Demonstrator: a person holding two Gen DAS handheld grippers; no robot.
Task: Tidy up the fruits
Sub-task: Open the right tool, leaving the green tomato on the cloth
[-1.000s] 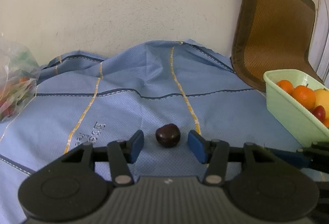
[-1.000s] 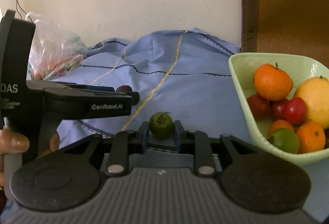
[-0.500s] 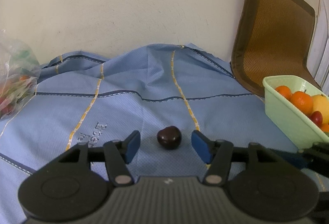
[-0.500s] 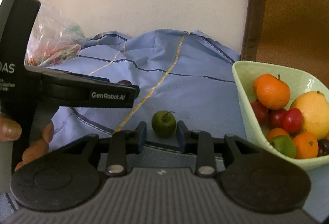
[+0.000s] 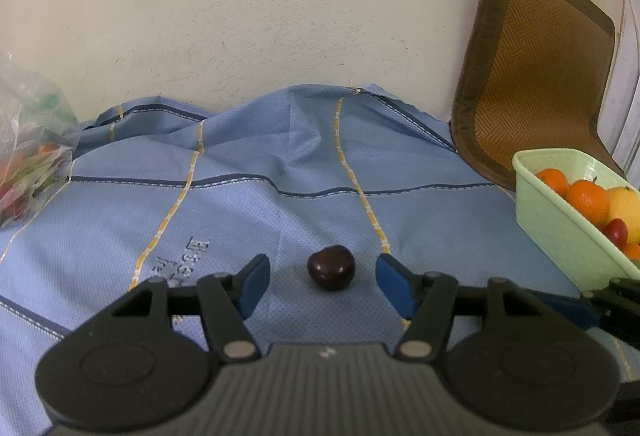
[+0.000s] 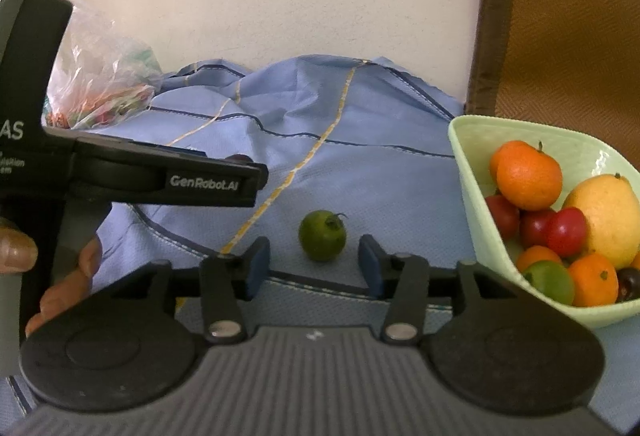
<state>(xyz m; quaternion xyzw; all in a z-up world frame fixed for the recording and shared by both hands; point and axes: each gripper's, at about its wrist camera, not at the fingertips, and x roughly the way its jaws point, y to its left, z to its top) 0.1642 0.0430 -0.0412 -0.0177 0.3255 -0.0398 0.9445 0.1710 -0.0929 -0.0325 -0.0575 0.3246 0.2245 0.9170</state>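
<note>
Dark plum [image 5: 331, 267]: on the blue cloth [image 5: 280, 204], between my left hand-held gripper [image 5: 322, 282] pads, touching neither.
Left hand-held gripper: released, jaws wide.
Green fruit [image 6: 322, 235]: on the cloth, between my right hand-held gripper [image 6: 314, 266] pads, gaps either side.
Right hand-held gripper: released.
Green basket [image 6: 472, 172]: cloth's right edge, holding oranges, red fruit, a yellow one.
Plastic bag [image 6: 100, 76]: far left corner.

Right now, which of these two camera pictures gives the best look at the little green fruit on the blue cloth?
The right wrist view. The green fruit lies centred on the blue cloth, unobstructed, between the open right gripper fingers, its stem visible. The left wrist view does not show it at all; there the open left gripper frames a dark fruit instead.
</note>
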